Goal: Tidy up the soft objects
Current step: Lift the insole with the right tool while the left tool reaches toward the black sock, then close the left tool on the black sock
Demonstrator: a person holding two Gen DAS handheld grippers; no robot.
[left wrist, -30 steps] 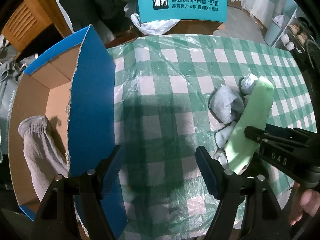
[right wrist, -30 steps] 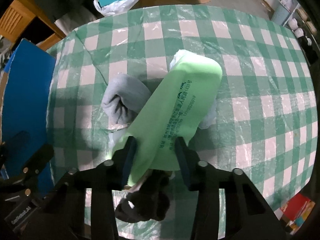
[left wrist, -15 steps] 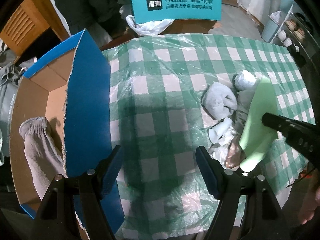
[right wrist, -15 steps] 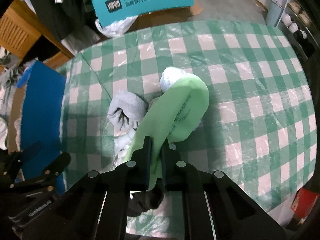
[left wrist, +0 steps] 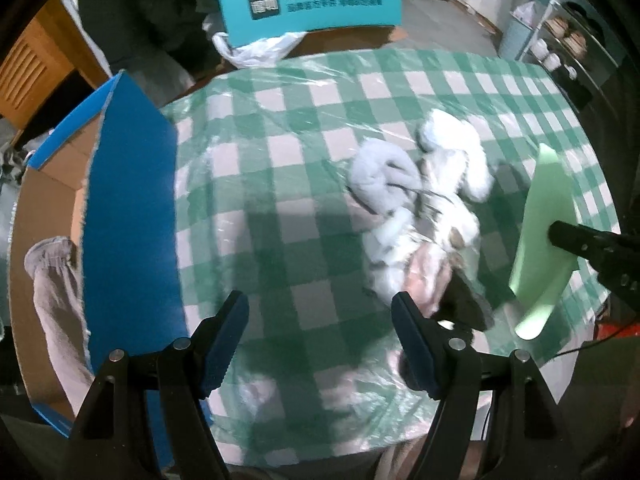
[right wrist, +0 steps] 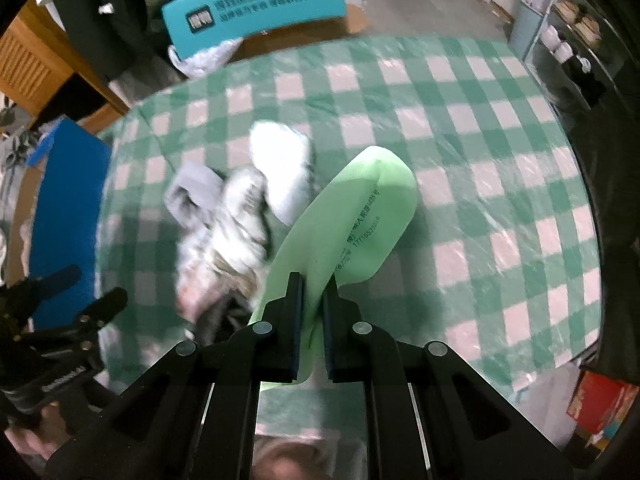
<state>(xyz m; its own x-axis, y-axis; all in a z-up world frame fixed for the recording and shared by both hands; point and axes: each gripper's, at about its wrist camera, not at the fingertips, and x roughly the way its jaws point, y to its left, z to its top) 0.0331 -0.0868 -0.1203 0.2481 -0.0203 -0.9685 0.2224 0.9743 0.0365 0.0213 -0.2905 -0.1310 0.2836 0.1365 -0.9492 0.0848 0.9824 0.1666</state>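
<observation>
Right gripper (right wrist: 312,320) is clamping the green foam insole (right wrist: 352,216) near 1 end; left gripper (left wrist: 320,336) is gaping empty. Insole is possibly sagging, risking slippage before reaching the cardboard box (left wrist: 128,208).

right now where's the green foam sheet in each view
Left wrist: the green foam sheet stands on edge at far right, pinched by the right claw that enters from the right.
Right wrist: the sheet runs up from between the shut fingers, centre frame.
Shared landmark: the pale sock pile lies to its left in both.
</observation>
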